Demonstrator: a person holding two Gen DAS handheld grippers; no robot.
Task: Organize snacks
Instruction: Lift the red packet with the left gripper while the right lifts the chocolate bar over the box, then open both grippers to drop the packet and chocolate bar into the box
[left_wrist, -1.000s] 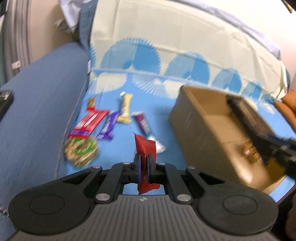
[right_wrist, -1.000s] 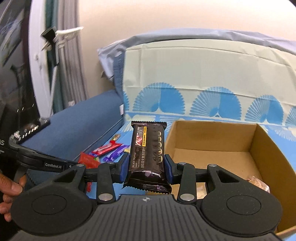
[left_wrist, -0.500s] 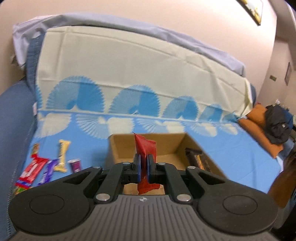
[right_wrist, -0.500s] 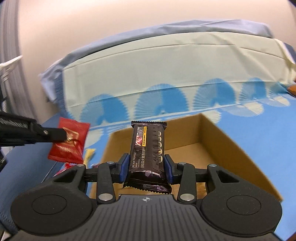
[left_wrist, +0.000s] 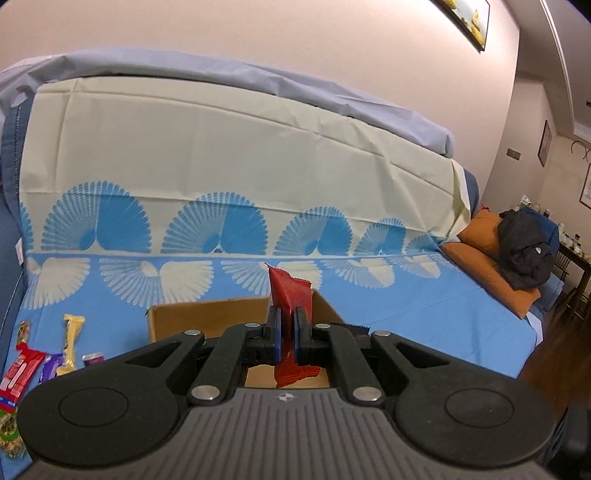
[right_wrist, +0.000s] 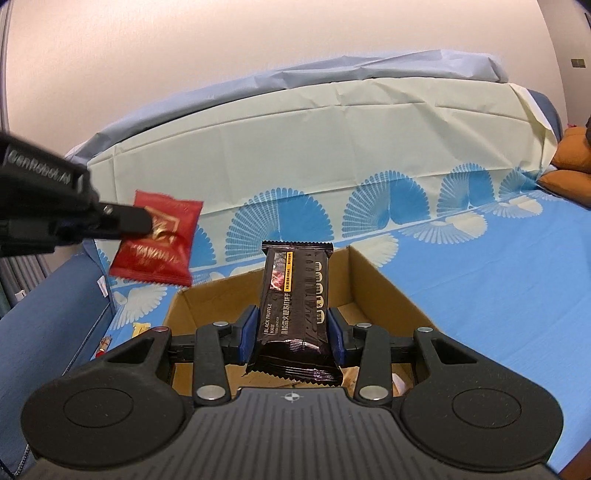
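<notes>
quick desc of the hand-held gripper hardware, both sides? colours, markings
Both match: the left hand-held gripper and right hand-held gripper have matte black linkage arms with silver pivot bolts, blue fingers, a grey ribbed base with two round black caps and a small crosshair mark. White "GenRobot.AI" lettering runs along the left one's side. No cables or sleeves visible.

Blue sofa seat covered by a blue and cream fan-patterned cloth (left_wrist: 388, 295). An open brown cardboard box (right_wrist: 384, 284) stands on the cloth. Left of the box lie loose wrapped snacks: a yellow bar (left_wrist: 70, 343), a purple bar (left_wrist: 50, 371) and a red-and-white packet (left_wrist: 20, 373). An orange cushion (left_wrist: 487, 258) rests at the far right end.
</notes>
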